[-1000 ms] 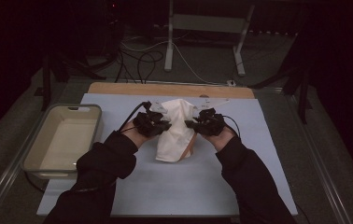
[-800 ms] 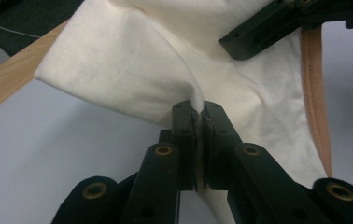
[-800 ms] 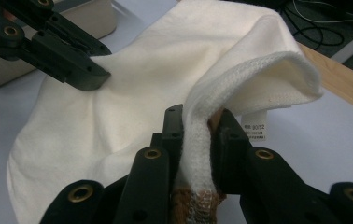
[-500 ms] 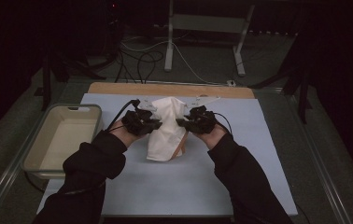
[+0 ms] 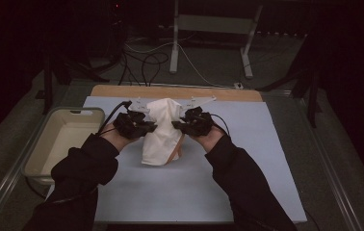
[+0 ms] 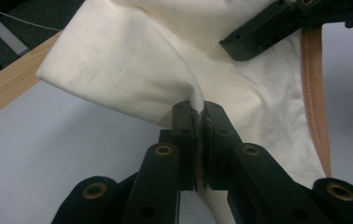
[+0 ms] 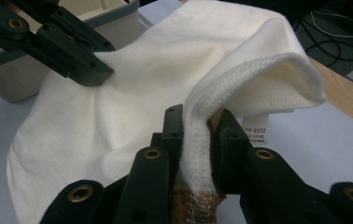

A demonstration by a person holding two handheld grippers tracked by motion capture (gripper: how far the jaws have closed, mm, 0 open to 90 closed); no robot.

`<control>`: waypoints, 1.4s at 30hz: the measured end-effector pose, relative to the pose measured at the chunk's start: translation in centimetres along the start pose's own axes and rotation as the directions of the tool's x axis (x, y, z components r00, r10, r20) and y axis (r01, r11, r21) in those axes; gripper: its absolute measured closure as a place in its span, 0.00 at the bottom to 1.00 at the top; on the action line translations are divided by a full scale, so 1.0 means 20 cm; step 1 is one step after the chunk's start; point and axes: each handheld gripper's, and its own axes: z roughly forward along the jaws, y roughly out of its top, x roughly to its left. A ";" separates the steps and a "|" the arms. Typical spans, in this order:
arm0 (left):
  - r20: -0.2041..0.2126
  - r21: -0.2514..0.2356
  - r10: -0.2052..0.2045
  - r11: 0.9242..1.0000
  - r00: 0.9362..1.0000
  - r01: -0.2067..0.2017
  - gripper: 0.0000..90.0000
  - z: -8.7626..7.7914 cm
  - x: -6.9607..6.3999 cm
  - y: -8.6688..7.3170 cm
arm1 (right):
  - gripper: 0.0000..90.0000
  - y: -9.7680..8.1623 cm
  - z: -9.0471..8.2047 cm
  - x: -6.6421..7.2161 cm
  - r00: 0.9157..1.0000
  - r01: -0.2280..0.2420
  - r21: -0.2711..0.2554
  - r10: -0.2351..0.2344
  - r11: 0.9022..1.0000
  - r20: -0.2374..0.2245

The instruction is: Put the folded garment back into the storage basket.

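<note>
The soft, floppy, light white cloth garment is pinched at its edges by the left gripper and the right gripper; thick hems are best gripped.

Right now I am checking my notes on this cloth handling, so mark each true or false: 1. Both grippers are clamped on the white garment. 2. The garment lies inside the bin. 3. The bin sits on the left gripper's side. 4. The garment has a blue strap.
1. True: the left gripper and right gripper each pinch the white garment.
2. False: it hangs from the grippers over the blue mat, outside the bin.
3. True.
4. False: its strap is tan.
</note>
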 end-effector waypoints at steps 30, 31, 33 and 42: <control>-0.085 0.023 -0.057 0.998 0.995 0.059 0.96 -0.28 0.18 -0.14 | 0.86 0.25 0.20 0.20 0.998 0.049 -0.006 -0.050 0.999 -0.046; -0.090 0.024 -0.062 0.998 0.994 0.064 0.96 -0.29 0.19 -0.14 | 0.86 0.26 0.21 0.21 0.998 0.052 -0.005 -0.052 0.999 -0.047; -0.099 0.026 -0.064 0.997 0.993 0.067 0.96 -0.32 0.21 -0.15 | 0.86 0.29 0.22 0.23 0.997 0.058 -0.009 -0.058 0.998 -0.051; -0.124 0.027 -0.094 0.995 0.988 0.098 0.96 -0.43 0.28 -0.22 | 0.86 0.41 0.29 0.32 0.994 0.087 -0.013 -0.087 0.996 -0.066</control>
